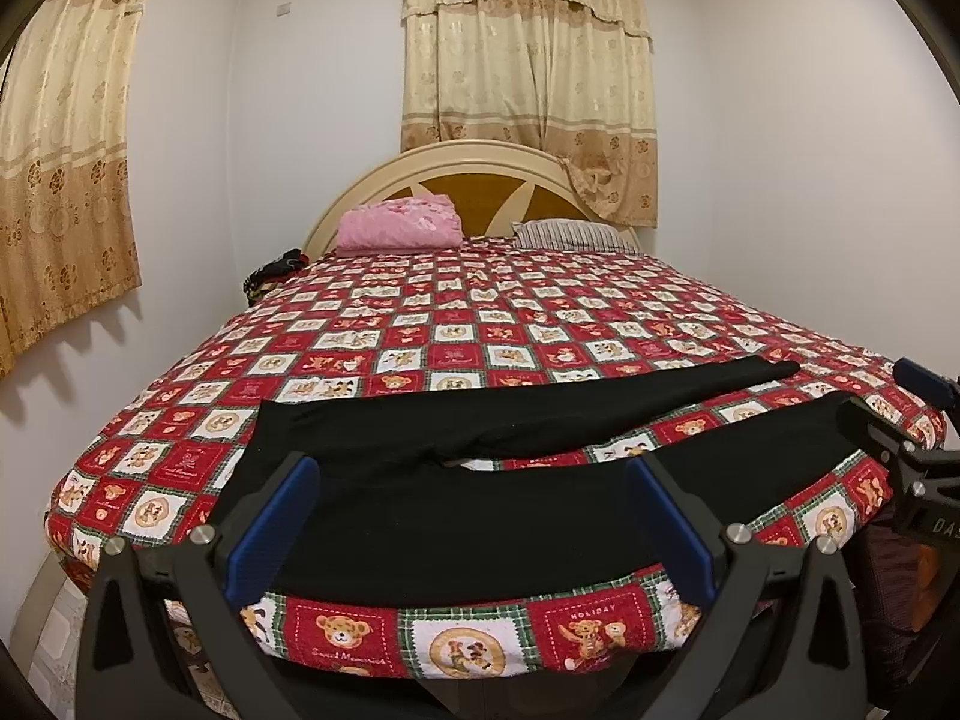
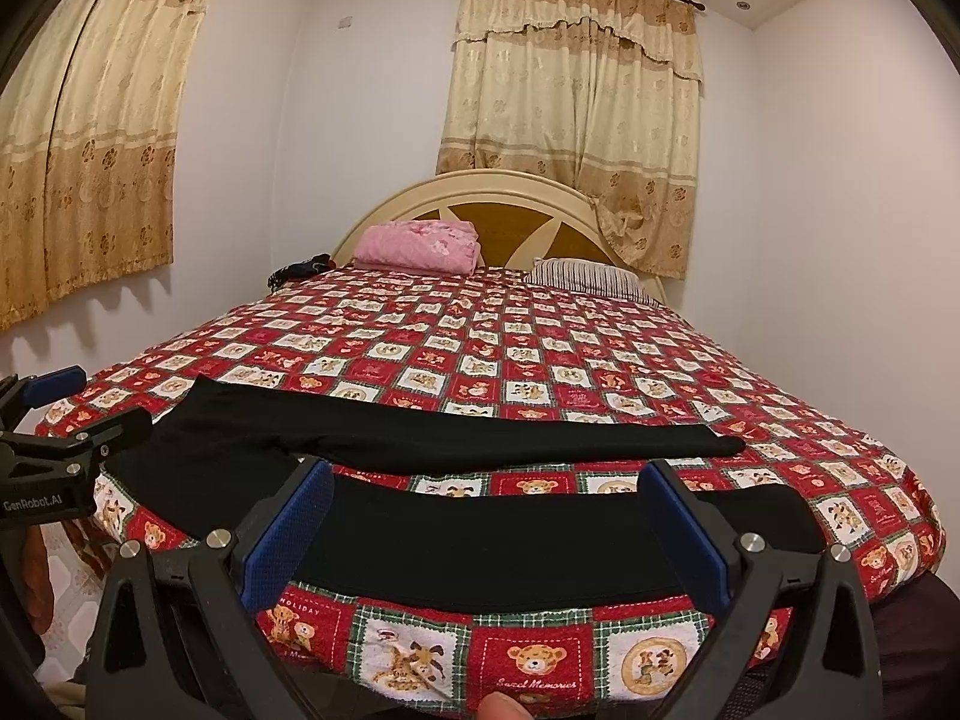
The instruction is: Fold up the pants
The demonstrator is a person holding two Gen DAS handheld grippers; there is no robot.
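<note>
Black pants (image 1: 480, 516) lie spread flat across the near end of the bed, waist at the left, two legs running right with a gap of bedspread between them. They also show in the right wrist view (image 2: 480, 546). My left gripper (image 1: 474, 480) is open, its blue pads wide apart, hovering over the near leg close to the waist. My right gripper (image 2: 486, 483) is open over the near leg further right. Each gripper shows at the edge of the other's view, the right gripper (image 1: 924, 396) and the left gripper (image 2: 60, 402).
The bed has a red checked teddy-bear bedspread (image 1: 480, 324). A folded pink blanket (image 1: 399, 225) and a striped pillow (image 1: 570, 234) lie by the headboard. Dark cloth (image 1: 270, 276) sits at the bed's far left edge. White walls and curtains surround the bed.
</note>
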